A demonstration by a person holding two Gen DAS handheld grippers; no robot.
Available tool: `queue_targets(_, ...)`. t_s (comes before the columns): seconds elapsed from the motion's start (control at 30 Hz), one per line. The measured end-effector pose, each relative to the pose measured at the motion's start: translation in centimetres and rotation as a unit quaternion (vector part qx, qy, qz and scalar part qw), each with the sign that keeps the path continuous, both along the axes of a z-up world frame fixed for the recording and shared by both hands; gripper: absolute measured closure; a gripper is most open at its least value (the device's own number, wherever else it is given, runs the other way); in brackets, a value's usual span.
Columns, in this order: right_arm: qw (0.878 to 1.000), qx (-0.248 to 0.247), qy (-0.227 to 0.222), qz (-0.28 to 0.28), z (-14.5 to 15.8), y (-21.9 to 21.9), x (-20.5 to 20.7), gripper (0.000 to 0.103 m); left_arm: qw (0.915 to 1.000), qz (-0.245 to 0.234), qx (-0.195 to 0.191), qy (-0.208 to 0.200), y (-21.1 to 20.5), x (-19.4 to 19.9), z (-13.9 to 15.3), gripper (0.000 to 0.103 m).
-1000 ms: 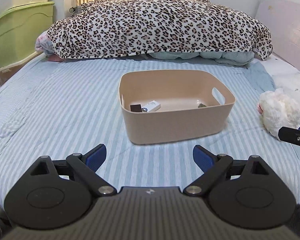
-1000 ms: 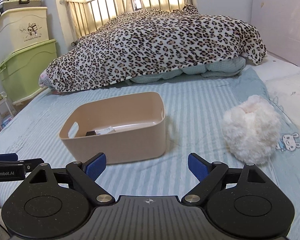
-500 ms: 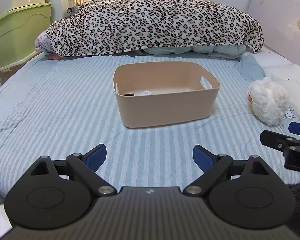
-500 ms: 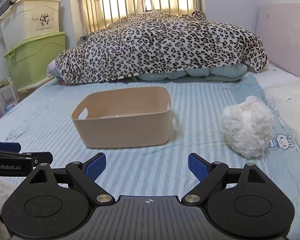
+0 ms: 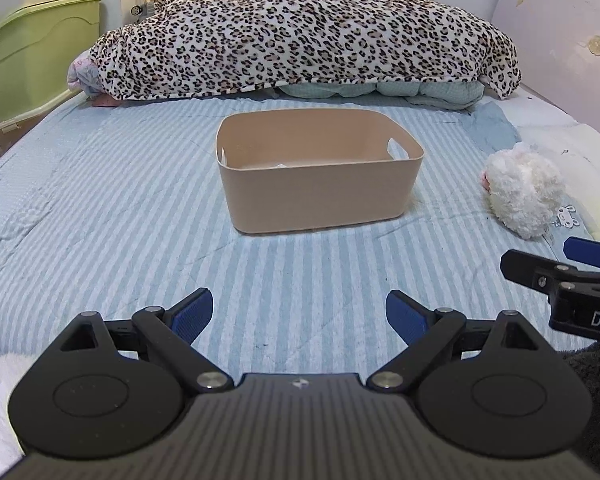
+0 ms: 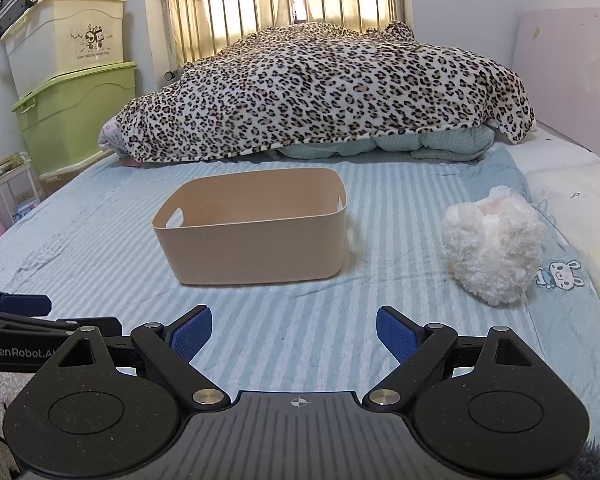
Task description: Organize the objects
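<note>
A tan plastic bin stands on the striped blue bedsheet, also in the right wrist view. Its contents are mostly hidden by the near wall; only a small white scrap shows inside. A white fluffy plush toy lies on the bed to the bin's right, and shows in the right wrist view. My left gripper is open and empty, low over the sheet well short of the bin. My right gripper is open and empty too, near the bed's front edge.
A leopard-print blanket is heaped across the far side of the bed. Green and cream storage boxes and a suitcase stand at the left wall. A pale headboard panel is at the right. The right gripper's tip shows beside my left one.
Both grippers have pulled back and down from the bin, which now looks farther away with its inside hidden. Both stay open and empty.
</note>
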State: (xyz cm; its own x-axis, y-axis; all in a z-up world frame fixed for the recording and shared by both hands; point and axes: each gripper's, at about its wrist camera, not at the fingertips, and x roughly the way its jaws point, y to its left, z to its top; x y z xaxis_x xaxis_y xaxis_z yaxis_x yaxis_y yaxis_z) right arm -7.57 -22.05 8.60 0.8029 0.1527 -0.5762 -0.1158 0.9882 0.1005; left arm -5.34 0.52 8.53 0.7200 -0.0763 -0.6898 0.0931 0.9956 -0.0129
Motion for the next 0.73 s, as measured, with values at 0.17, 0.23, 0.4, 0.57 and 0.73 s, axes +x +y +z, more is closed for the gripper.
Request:
queue_targets(0.17, 1.0, 0.002, 0.004, -0.001, -0.16, -0.17, -0.13, 0.012, 1.0, -0.001, 0.002, 0.005, 0.09, -0.08, -0.13, 0.009)
queue_targets(0.23, 1.0, 0.002, 0.005, -0.001, -0.22, -0.11, -0.17, 0.012, 1.0, 0.0, 0.003, 0.007, 0.11, -0.06, -0.15, 0.009)
queue_targets(0.4, 1.0, 0.007, 0.004, 0.0, -0.15, -0.27, -0.21, 0.012, 0.9999, -0.001, 0.001, 0.013, 0.09, -0.07, -0.12, 0.009)
queue_targets(0.57, 1.0, 0.008, 0.006, -0.001, -0.15, -0.34, -0.08, 0.012, 0.9999, -0.001, 0.001, 0.017, 0.04, -0.09, -0.2, 0.009)
queue_targets(0.73, 1.0, 0.009, 0.007, -0.003, -0.18, -0.42, 0.1, 0.012, 0.9998, 0.0, -0.005, 0.017, 0.17, -0.01, -0.12, 0.009)
